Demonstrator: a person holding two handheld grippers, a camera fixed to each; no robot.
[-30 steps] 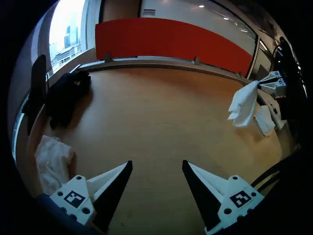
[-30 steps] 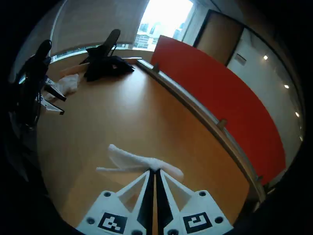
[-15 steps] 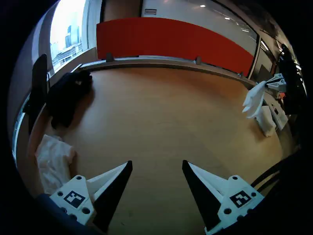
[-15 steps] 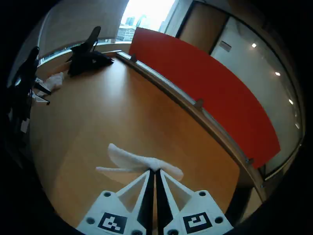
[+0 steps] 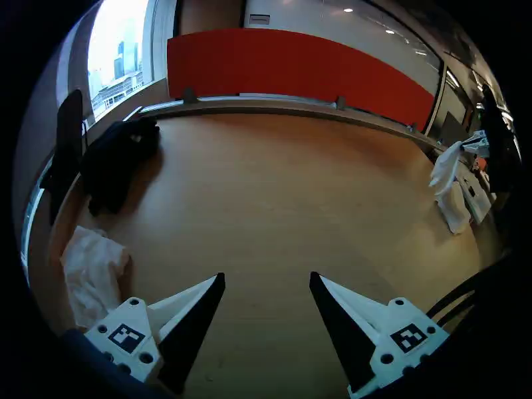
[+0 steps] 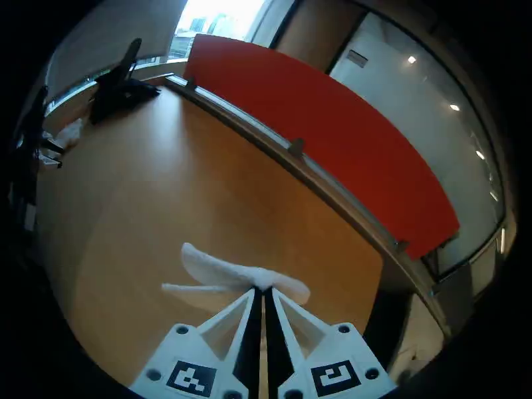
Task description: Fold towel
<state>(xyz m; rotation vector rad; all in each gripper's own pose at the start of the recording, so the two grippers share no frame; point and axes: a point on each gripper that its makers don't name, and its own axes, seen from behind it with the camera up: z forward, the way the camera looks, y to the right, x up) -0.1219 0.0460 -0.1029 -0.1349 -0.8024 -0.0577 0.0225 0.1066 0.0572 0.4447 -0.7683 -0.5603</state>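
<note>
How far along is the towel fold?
Done: possibly one white cloth lying flat at the edge of the table. In hand: right gripper shut on a towel, hanging unfolded; left gripper open, empty. Left: the fold itself, plus a crumpled cloth waiting beside the left gripper.

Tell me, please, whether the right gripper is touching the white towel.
Touching. In the right gripper view, the right gripper is pinched shut on the white towel.

The wooden table (image 5: pixel 266 199) carries a black garment (image 5: pixel 116 166), a crumpled white cloth (image 5: pixel 90 269) and a folded towel (image 5: pixel 455 207).
</note>
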